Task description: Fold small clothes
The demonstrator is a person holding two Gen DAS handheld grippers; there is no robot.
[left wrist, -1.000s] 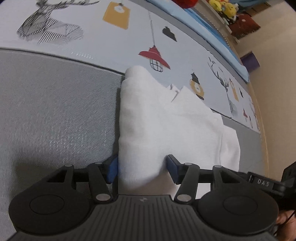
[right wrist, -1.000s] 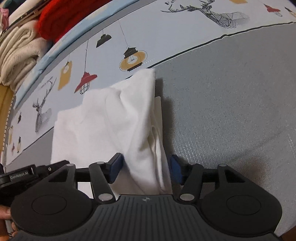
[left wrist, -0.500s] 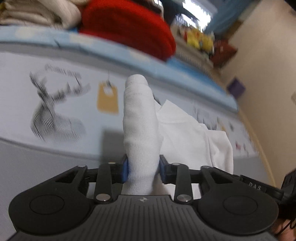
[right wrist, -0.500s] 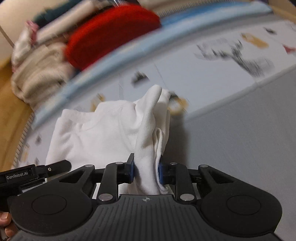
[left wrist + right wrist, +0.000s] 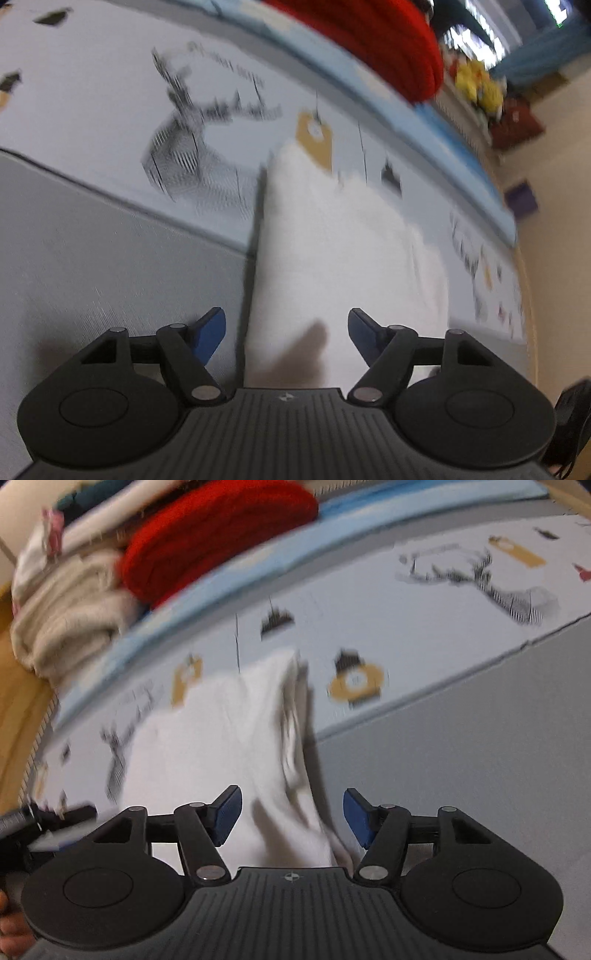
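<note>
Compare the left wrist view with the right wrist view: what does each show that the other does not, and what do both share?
Only the left wrist view shows the yellow plush toys and the left gripper, open. Only the right wrist view shows the beige folded knitwear and the right gripper, open. Both share the white garment, the red knit and the printed mat.

Grey mat with printed pale border; white garment lying across both, folded.
</note>
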